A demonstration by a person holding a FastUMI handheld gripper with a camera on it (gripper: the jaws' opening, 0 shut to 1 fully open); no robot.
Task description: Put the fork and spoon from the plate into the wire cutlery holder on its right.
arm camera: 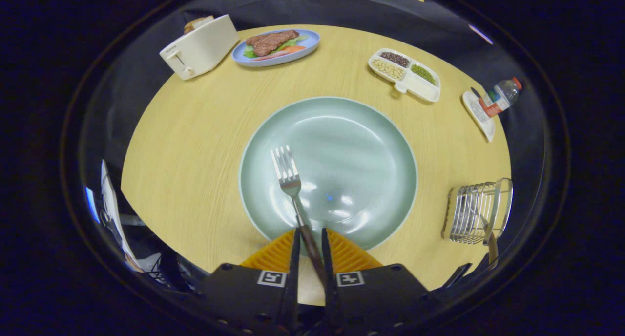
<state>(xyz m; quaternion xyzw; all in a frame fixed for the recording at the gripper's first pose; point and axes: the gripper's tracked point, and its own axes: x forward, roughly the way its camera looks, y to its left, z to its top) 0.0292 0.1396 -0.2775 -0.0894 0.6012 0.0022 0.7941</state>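
A pale green plate [361, 131] lies in the middle of the round wooden table. A metal fork [289, 175] with a dark handle points its tines away from me over the plate's near left part. My gripper [309, 238] is shut on the fork's handle, which runs back between the two fingers. The wire cutlery holder [476, 211] stands to the right of the plate near the table's edge, and a handle like the spoon's sticks out of it on its near right side.
A white toaster [200, 45] and a blue plate of meat and vegetables [276, 47] sit at the far left. A white divided tray of beans [405, 73] is at the far right. A small white dish and a plastic bottle [500, 97] are past the holder.
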